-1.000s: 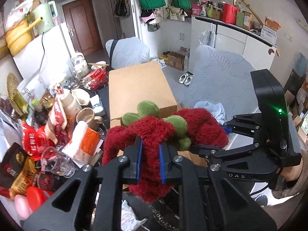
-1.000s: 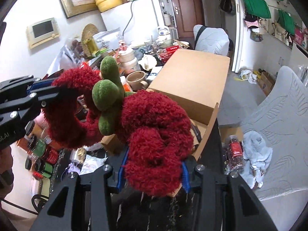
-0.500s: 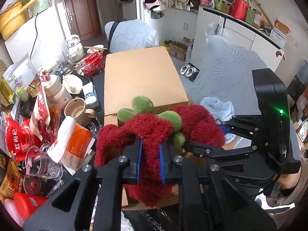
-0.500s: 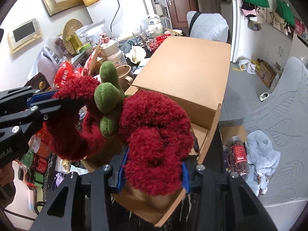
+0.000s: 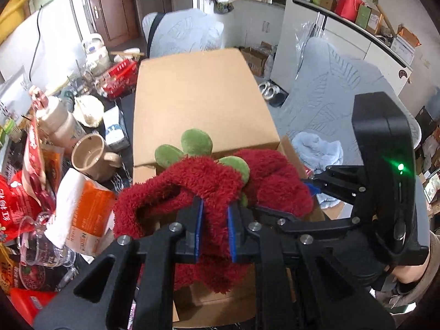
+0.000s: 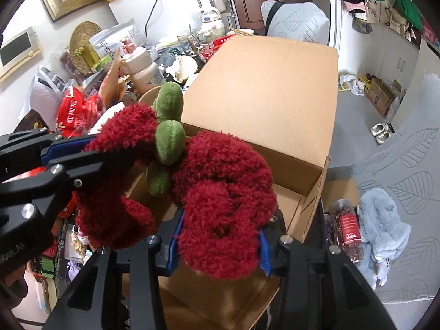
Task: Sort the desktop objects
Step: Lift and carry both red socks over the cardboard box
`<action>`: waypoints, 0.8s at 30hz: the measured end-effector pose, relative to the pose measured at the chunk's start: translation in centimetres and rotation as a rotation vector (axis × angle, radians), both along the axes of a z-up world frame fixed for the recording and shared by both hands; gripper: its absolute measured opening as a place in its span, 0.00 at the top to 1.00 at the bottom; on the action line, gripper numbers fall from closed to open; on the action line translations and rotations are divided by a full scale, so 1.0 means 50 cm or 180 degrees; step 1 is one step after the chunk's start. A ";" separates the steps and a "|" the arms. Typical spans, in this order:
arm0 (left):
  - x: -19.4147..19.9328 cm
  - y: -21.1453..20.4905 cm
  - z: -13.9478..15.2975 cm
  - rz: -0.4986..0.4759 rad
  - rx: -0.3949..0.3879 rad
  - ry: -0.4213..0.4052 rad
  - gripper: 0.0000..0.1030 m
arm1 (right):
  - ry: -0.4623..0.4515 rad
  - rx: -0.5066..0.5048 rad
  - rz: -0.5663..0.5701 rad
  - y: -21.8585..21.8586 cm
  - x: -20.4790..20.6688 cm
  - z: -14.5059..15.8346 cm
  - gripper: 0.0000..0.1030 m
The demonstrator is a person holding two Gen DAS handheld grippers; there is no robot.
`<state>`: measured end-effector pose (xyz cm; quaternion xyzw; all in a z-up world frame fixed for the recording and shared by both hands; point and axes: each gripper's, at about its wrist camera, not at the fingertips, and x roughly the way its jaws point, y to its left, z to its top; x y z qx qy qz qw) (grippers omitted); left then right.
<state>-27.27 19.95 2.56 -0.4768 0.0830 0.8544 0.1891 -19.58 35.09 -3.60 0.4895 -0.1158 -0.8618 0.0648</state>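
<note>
One fuzzy red plush toy with green leaves (image 5: 209, 181), lower part hidden mid-frame, was clenched by both the left hand-held gripper (image 5: 214, 231) and right hand-held gripper (image 6: 218, 243) over one open brown cardboard box (image 6: 264, 90).

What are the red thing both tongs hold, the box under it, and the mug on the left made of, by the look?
Red plush toy: fuzzy looped fabric, matte, with smoother green plush leaves; it bulges where the right tongs squeeze it, so probably soft-filled. Cardboard box: plain brown corrugated board, matte, creased flap. Mug: beige, faint sheen, thick rim, likely glazed ceramic.
</note>
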 end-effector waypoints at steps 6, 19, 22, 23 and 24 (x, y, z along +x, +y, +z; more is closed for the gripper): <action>-0.014 0.002 -0.037 -0.0009 -0.0004 -0.0131 0.87 | -0.0131 0.0013 -0.0008 0.006 -0.020 -0.035 0.56; -0.047 -0.011 -0.080 0.0107 -0.0004 -0.0513 0.87 | -0.0243 0.0229 0.0134 -0.022 -0.052 -0.048 0.56; -0.051 -0.015 -0.094 0.0152 0.0011 -0.0621 0.86 | -0.0301 0.0281 0.0161 -0.028 -0.058 -0.052 0.56; -0.053 -0.017 -0.097 0.0169 0.0021 -0.0649 0.86 | -0.0317 0.0303 0.0163 -0.030 -0.060 -0.053 0.56; -0.055 -0.020 -0.102 0.0193 0.0037 -0.0694 0.86 | -0.0329 0.0314 0.0167 -0.031 -0.061 -0.054 0.56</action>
